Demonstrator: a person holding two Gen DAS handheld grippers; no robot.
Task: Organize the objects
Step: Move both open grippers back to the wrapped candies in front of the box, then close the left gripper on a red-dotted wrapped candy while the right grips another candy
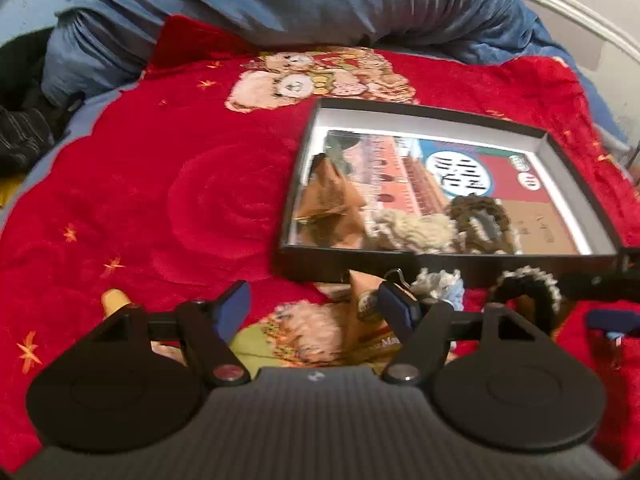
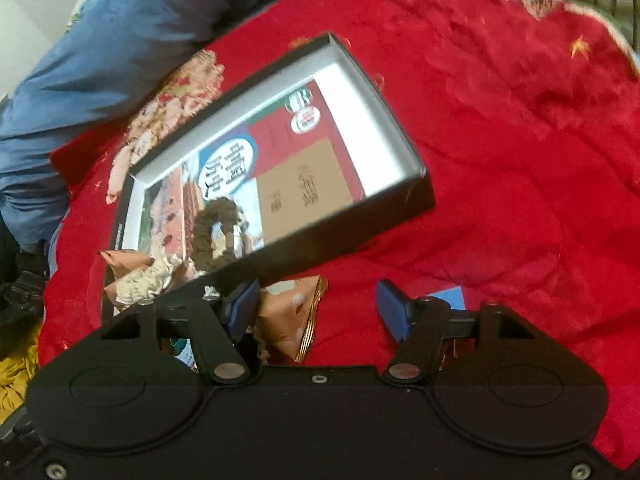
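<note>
From the left wrist, one shallow black box (image 1: 440, 256) with white inner walls lies on a plush red blanket (image 1: 160, 200), holding one glossy book (image 1: 472, 176), one tan paper packet (image 1: 332, 196), one cream knitted piece (image 1: 412, 226) and one brown knitted loop (image 1: 478, 216); the left gripper (image 1: 314, 306) stands parted and empty just before the box's near wall. From the right wrist, the same box (image 2: 352, 224) lies tilted across the blanket (image 2: 500, 160), and one tan pyramid-shaped packet (image 2: 296, 320) sits between the parted pads of the right gripper (image 2: 316, 310), near the left pad; contact is unclear.
</note>
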